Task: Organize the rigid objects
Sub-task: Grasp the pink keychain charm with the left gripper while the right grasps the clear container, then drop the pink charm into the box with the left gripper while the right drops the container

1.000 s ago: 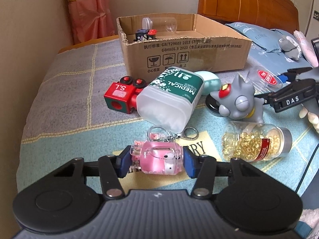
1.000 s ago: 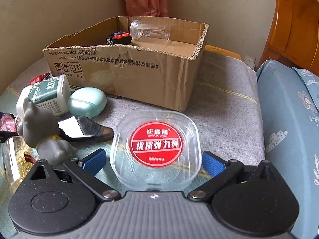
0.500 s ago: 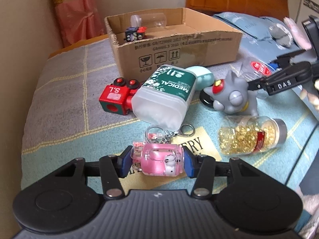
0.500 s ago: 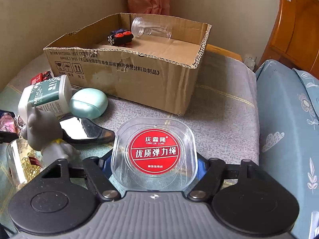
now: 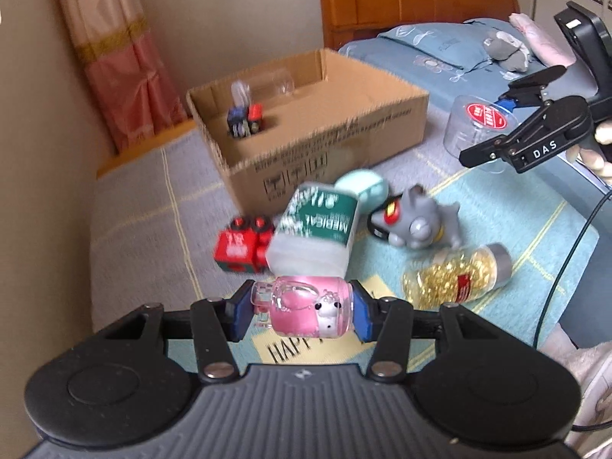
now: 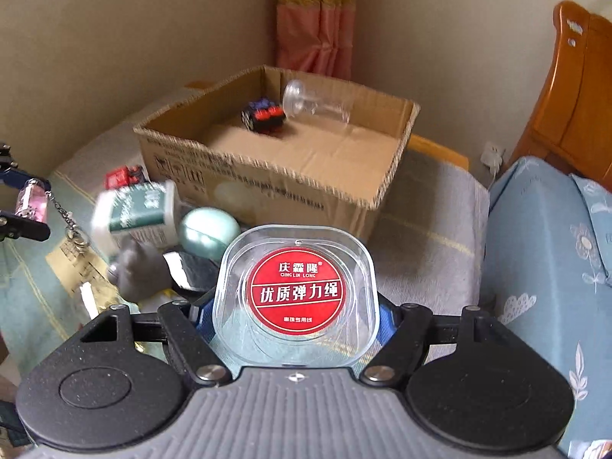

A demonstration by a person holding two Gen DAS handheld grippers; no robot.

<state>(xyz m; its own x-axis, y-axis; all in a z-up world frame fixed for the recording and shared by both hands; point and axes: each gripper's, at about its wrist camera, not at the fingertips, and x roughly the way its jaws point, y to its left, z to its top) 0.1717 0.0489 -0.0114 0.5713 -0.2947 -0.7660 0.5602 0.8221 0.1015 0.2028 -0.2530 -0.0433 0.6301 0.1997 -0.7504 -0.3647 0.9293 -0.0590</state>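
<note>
Left gripper (image 5: pixel 301 315) clamped on pink keychain bottle (image 5: pixel 306 310); right gripper (image 6: pixel 293 315) just closed, pads pressing clear round case (image 6: pixel 294 292). Both lifted clear of bed. Step: carry. Next: swing both ahead, over cardboard box (image 6: pixel 267 176), release inside.

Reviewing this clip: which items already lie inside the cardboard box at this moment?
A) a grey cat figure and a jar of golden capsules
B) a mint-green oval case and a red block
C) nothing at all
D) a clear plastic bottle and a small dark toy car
D: in the right wrist view the clear plastic bottle and the small dark toy car lie on the floor of the cardboard box.
</note>
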